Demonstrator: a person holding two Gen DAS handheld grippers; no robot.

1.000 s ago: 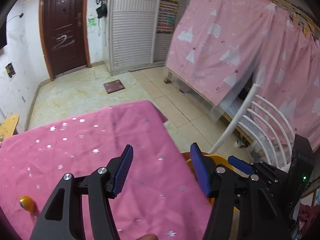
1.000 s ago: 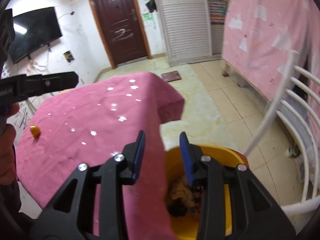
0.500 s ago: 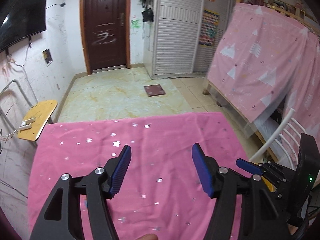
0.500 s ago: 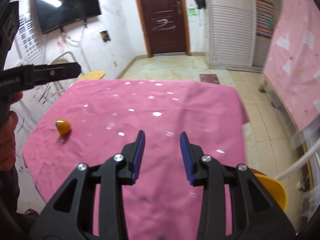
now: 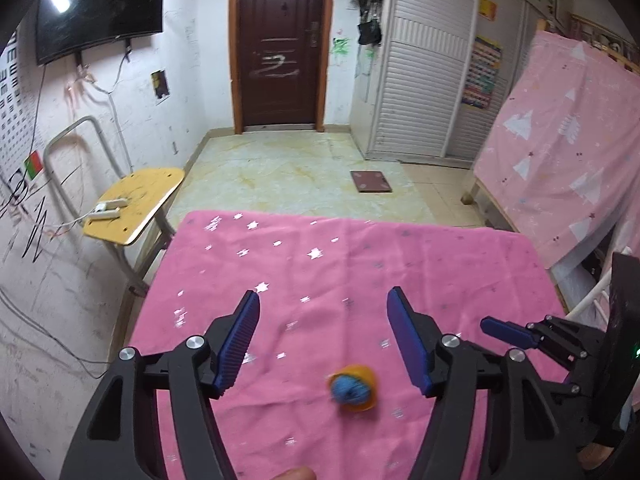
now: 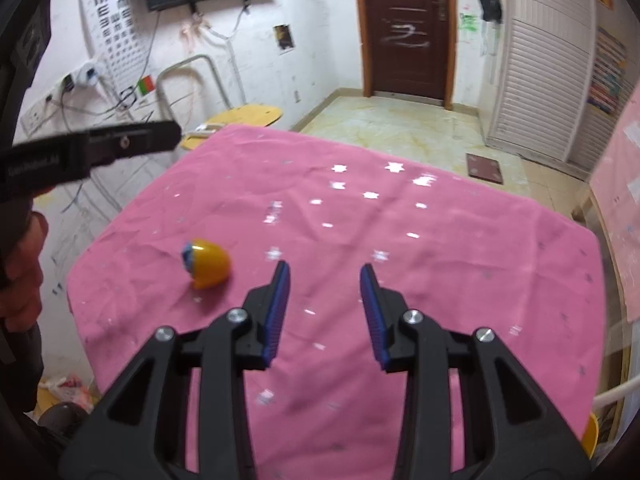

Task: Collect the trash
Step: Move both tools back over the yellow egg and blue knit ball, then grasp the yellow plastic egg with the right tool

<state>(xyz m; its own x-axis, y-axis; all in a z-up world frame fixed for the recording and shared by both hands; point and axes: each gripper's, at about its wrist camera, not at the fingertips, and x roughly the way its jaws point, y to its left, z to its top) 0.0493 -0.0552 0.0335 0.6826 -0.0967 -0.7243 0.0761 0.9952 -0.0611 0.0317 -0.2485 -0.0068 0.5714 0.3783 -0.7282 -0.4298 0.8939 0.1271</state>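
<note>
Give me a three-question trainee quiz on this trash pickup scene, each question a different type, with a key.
1. True or false: the right claw is clamped on the yellow capsule.
2. Multiple choice: in the left wrist view, the yellow capsule lies
A) on the yellow chair seat
B) on the pink tablecloth, low between the fingers of the left claw
C) on the floor by the door
3. Fill in: the end of the capsule facing the left camera is coloured ____.

Key: 1 false, it holds nothing and the capsule lies off to its left; 2 B; 3 blue.
</note>
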